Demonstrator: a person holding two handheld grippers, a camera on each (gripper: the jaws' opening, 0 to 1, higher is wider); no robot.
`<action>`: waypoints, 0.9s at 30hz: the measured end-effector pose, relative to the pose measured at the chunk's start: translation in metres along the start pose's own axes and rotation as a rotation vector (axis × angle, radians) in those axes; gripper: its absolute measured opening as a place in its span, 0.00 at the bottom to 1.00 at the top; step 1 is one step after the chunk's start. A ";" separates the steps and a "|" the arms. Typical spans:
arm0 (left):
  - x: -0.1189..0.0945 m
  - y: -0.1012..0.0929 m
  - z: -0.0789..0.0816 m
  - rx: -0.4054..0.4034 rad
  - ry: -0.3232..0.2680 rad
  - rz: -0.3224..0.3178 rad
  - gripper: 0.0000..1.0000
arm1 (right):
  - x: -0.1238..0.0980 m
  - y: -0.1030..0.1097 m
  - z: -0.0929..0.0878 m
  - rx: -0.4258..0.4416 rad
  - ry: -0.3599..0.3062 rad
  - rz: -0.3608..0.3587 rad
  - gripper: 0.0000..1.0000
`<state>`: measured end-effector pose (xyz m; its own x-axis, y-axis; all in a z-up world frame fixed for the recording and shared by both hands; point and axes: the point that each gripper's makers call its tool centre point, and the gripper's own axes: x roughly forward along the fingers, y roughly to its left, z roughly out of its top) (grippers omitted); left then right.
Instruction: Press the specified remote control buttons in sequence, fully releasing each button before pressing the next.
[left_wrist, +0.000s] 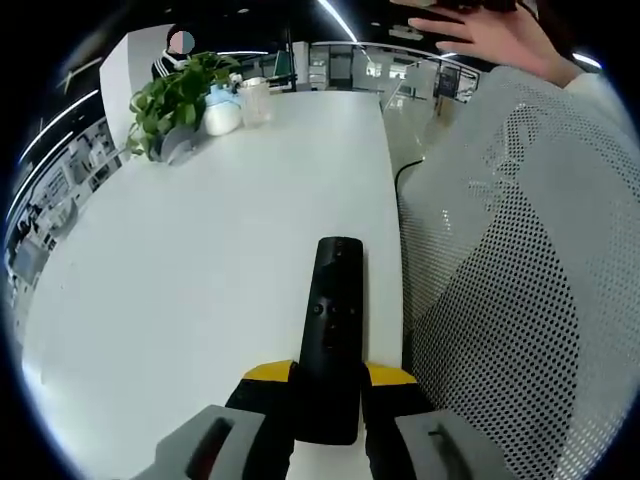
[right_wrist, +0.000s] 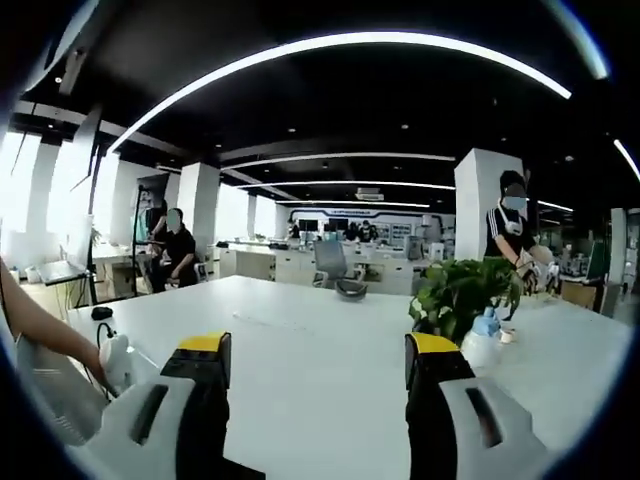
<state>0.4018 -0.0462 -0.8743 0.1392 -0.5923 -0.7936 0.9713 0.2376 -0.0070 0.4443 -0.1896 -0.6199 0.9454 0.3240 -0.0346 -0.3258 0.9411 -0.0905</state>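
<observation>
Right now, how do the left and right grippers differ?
The left gripper is shut on the black remote; the right gripper is open and holds nothing. The left looks down on the white table; the right looks level across it toward a potted plant. Both have yellow-tipped jaws.

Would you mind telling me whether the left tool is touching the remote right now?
Touching. The left gripper view shows the remote clamped between the left tool's yellow-tipped jaws, both pressed against its sides with no gap.
</observation>
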 end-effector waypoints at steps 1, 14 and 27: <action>0.000 0.000 0.000 -0.001 -0.002 0.000 0.25 | -0.001 -0.004 0.000 -0.045 0.011 -0.012 0.76; 0.000 0.000 0.000 -0.003 -0.001 0.005 0.25 | 0.003 -0.031 -0.012 -0.113 0.046 -0.171 0.96; 0.000 0.000 0.001 -0.015 0.000 0.014 0.25 | -0.007 -0.058 -0.042 0.039 0.199 -0.270 1.00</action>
<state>0.4018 -0.0471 -0.8740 0.1526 -0.5889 -0.7937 0.9663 0.2572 -0.0050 0.4561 -0.2505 -0.6561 0.9772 0.0410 -0.2085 -0.0598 0.9946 -0.0846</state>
